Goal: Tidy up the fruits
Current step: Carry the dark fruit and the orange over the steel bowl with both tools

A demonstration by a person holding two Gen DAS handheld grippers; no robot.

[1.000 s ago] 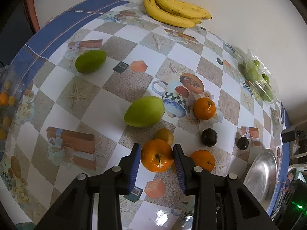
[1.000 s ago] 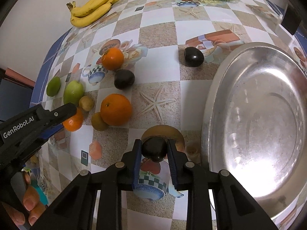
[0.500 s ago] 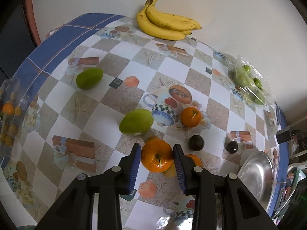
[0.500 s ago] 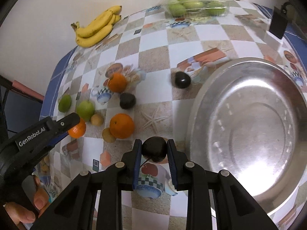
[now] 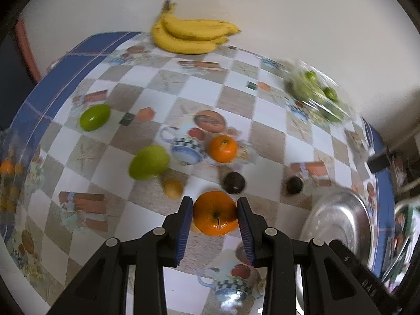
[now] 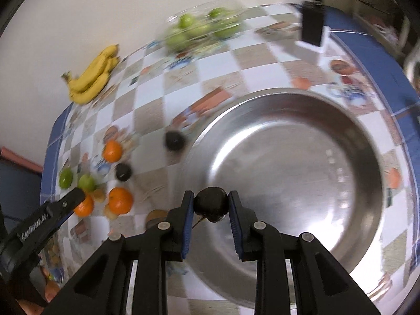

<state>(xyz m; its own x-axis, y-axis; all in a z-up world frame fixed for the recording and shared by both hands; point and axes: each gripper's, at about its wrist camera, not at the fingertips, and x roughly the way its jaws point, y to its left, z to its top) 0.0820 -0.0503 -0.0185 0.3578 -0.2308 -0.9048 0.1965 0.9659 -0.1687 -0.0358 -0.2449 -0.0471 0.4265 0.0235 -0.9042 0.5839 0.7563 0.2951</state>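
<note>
My left gripper (image 5: 214,216) is shut on an orange (image 5: 214,216) and holds it above the table. My right gripper (image 6: 210,204) is shut on a dark round fruit (image 6: 210,204) held over the near left rim of the big steel bowl (image 6: 296,162). On the checked tablecloth lie another orange (image 5: 222,148), two green mangoes (image 5: 148,162) (image 5: 95,117), a small yellow fruit (image 5: 172,187) and two dark fruits (image 5: 234,182) (image 5: 294,185). The left gripper with its orange (image 6: 84,206) shows at the right wrist view's left edge.
A bunch of bananas (image 5: 191,35) lies at the far edge by the wall. A clear box of green fruit (image 5: 317,94) sits far right. A black adapter (image 6: 312,30) stands behind the bowl. A bag of small orange fruit (image 5: 8,181) is at the left edge.
Both grippers have risen and moved right with their fruit. The right gripper now hangs over the steel bowl's rim; the left one sits nearer the bowl.
</note>
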